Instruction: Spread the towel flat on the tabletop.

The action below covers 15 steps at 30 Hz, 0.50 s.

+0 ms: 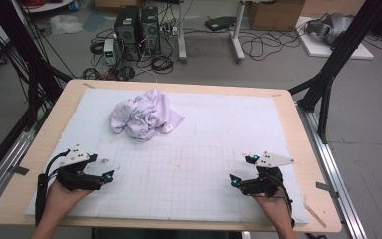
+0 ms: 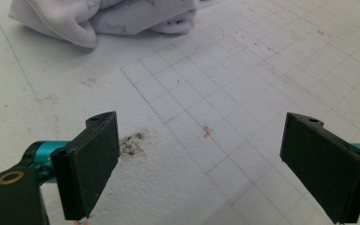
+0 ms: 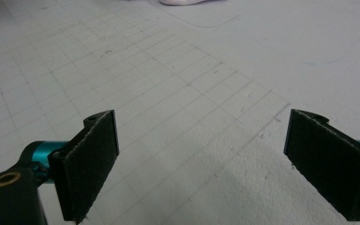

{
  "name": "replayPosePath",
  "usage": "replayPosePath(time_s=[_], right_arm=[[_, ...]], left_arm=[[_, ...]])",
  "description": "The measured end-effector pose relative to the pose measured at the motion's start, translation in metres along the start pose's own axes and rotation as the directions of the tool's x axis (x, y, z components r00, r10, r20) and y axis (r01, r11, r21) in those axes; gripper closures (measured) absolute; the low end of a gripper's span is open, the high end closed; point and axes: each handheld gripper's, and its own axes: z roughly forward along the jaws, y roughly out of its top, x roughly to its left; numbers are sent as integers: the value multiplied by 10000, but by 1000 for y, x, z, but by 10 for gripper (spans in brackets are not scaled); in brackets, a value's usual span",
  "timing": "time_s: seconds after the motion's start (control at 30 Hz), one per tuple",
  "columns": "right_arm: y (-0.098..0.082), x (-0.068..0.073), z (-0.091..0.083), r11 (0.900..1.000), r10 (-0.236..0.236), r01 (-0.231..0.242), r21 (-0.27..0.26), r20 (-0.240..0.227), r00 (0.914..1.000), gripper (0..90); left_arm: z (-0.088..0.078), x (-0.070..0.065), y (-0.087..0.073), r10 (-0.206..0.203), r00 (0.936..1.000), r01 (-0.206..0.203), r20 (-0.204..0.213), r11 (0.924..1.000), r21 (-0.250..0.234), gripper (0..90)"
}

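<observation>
Your left gripper (image 1: pixel 110 167) rests low near the table's (image 1: pixel 298 149) near-left corner and your right gripper (image 1: pixel 242 169) near the near-right corner, well apart, each with its jaws spread wide and nothing between them. The crumpled white cloth (image 1: pixel 144 114) lies in a heap on the white mat (image 1: pixel 229 119), toward the far edge, left of centre, clear of both grippers.

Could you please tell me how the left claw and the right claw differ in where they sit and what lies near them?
The left claw rests at the mat's near left; the right claw rests at its near right. The left claw sits nearer the crumpled cloth; the right claw is farther from it. A dark smudge lies by the left claw, while only clean grid lies before the right claw. Both are open, hold nothing, and point inward.
</observation>
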Motion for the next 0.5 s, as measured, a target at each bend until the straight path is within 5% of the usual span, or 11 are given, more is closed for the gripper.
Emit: replayPosePath(time_s=[0.5], right_arm=[[0,-1,3,10000,-27,27,14,-149,9999,95]], left_arm=[[1,-1,1,-1,10000,1,3,10000,-43,127]])
